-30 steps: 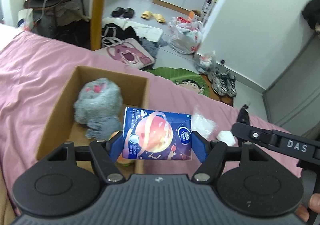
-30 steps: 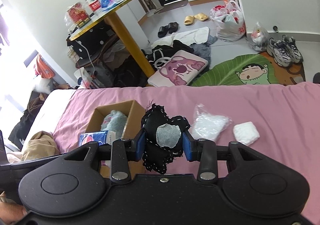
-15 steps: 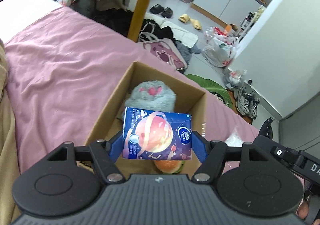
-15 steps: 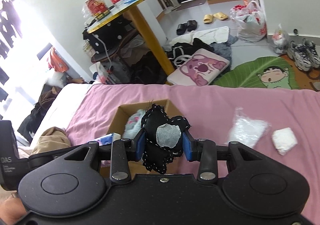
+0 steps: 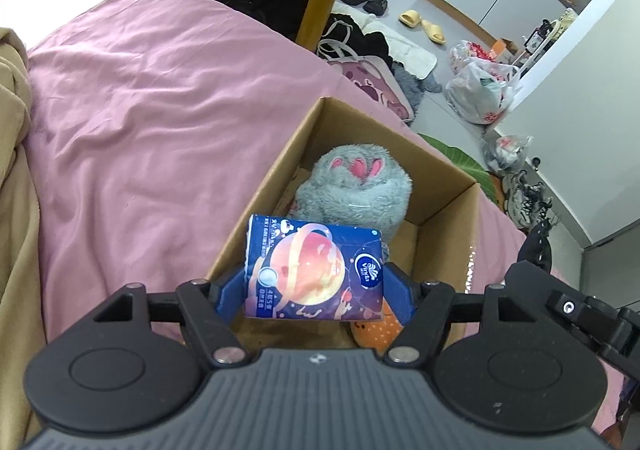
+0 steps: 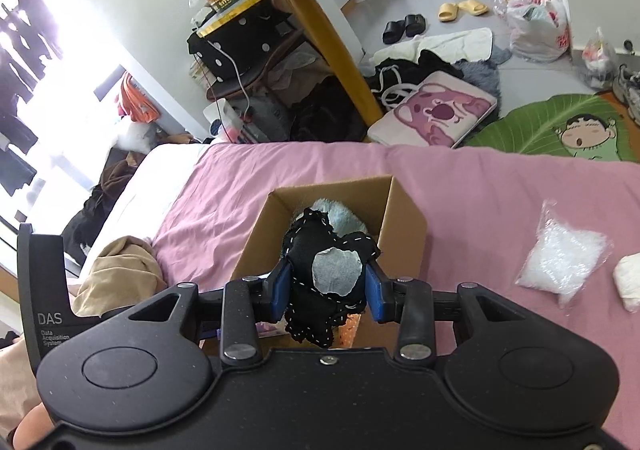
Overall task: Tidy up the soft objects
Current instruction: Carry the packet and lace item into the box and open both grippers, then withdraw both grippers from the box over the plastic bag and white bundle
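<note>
1. Over the near end of the open brown cardboard box [image 5: 448,186], in the left wrist view, the left hand-held gripper [image 5: 314,290] is clamped on a blue tissue pack printed with an orange planet [image 5: 314,270]. The pack's long axis runs crosswise between the fingers. Directly ahead and below it lies the box interior, where a fluffy grey plush with pink ears [image 5: 356,186] fills the far end and an orange spotted soft toy [image 5: 372,330] shows at the near right. The box sits on the pink bedsheet [image 5: 140,110]. My judgement: the pack needs only to be lowered and let go.

2. Just short of the same cardboard box [image 6: 404,210], in the right wrist view, the right hand-held gripper [image 6: 326,284] is closed on a black stitched fabric toy with a grey patch [image 6: 326,274]. The box opening lies straight ahead and slightly below. Well off to the right on the pink bedsheet [image 6: 480,178] lie a clear bag of white filling [image 6: 564,258] and a white wad [image 6: 628,282], nearer this hand than the left.
</note>
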Demonstrator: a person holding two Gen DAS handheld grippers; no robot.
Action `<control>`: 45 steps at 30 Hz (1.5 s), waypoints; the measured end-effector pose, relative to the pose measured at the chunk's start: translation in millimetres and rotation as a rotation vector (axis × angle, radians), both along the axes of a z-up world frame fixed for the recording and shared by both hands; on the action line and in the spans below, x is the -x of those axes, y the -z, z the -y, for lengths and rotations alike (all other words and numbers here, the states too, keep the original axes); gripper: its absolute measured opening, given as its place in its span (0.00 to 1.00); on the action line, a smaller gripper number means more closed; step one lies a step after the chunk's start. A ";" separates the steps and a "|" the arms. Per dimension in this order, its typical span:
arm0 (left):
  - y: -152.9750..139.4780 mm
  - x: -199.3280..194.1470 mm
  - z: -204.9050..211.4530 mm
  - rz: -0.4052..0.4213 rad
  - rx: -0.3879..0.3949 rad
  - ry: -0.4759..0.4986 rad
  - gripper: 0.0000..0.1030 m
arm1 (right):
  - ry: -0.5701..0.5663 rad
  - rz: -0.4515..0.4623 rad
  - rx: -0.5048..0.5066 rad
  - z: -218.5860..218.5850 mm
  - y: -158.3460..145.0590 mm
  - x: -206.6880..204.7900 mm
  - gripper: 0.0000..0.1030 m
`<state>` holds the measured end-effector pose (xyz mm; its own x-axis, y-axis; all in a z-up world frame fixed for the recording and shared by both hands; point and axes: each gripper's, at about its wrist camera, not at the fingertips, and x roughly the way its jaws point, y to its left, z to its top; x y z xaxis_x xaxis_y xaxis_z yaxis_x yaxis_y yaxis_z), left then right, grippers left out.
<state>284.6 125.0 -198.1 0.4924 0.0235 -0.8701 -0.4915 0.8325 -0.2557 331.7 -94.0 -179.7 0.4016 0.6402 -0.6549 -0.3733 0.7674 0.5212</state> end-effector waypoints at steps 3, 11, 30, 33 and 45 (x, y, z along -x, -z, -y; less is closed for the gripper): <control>2.4 -3.5 1.2 -0.019 -0.013 -0.001 0.69 | -0.016 -0.007 0.012 -4.5 1.7 0.6 0.37; -11.5 0.6 -9.8 0.018 0.022 -0.034 0.72 | -0.094 -0.031 0.014 -20.9 -0.2 1.8 0.38; -22.5 15.0 -41.1 0.075 0.111 -0.126 0.77 | -0.198 -0.071 0.238 -74.8 14.6 13.8 0.52; -22.3 15.5 -41.4 0.077 0.115 -0.115 0.77 | -0.192 -0.069 0.240 -73.7 10.1 17.6 0.62; -29.0 15.1 -28.9 0.080 0.103 -0.072 0.84 | -0.149 -0.053 0.218 -47.1 -10.8 19.9 0.69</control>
